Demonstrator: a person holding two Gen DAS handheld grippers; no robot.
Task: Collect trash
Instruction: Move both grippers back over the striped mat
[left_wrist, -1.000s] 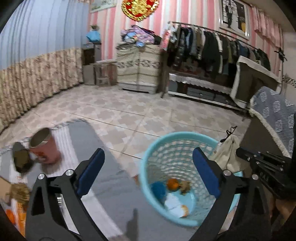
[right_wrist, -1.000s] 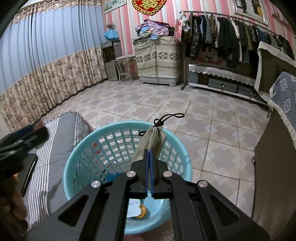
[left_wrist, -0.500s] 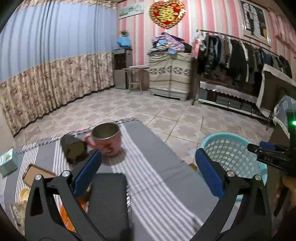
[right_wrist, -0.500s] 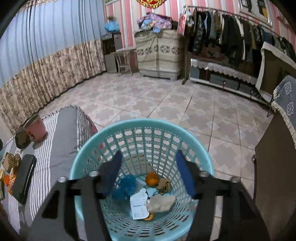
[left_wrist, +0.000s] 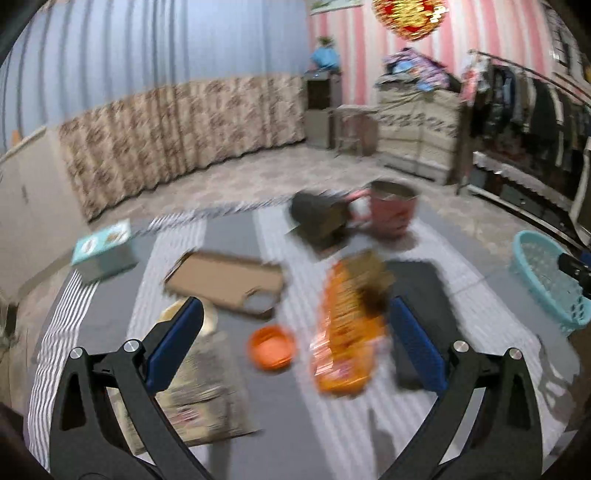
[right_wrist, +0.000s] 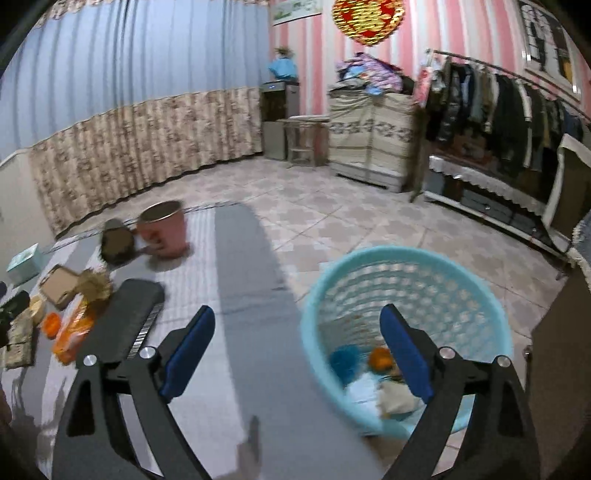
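My left gripper (left_wrist: 291, 338) is open and empty above the striped table, over an orange snack wrapper (left_wrist: 345, 332) and a small orange cap (left_wrist: 272, 348). A crumpled paper packet (left_wrist: 199, 391) lies under its left finger. My right gripper (right_wrist: 295, 354) is open and empty at the table's right edge, beside the light-blue trash basket (right_wrist: 406, 273) on the floor. The basket holds several scraps, among them an orange piece (right_wrist: 380, 357) and a beige pouch (right_wrist: 397, 397). The basket also shows in the left wrist view (left_wrist: 543, 273).
On the table stand a pink cup (left_wrist: 391, 212), a dark pouch (left_wrist: 317, 221), a cardboard piece (left_wrist: 225, 282), a teal box (left_wrist: 105, 251) and a black flat case (right_wrist: 125, 314). A clothes rack (right_wrist: 498, 110) and a cabinet (right_wrist: 373, 136) stand behind.
My right gripper opened and dropped the beige pouch into the basket, then swung left. My left gripper swung left from the basket to over the trash on the table.
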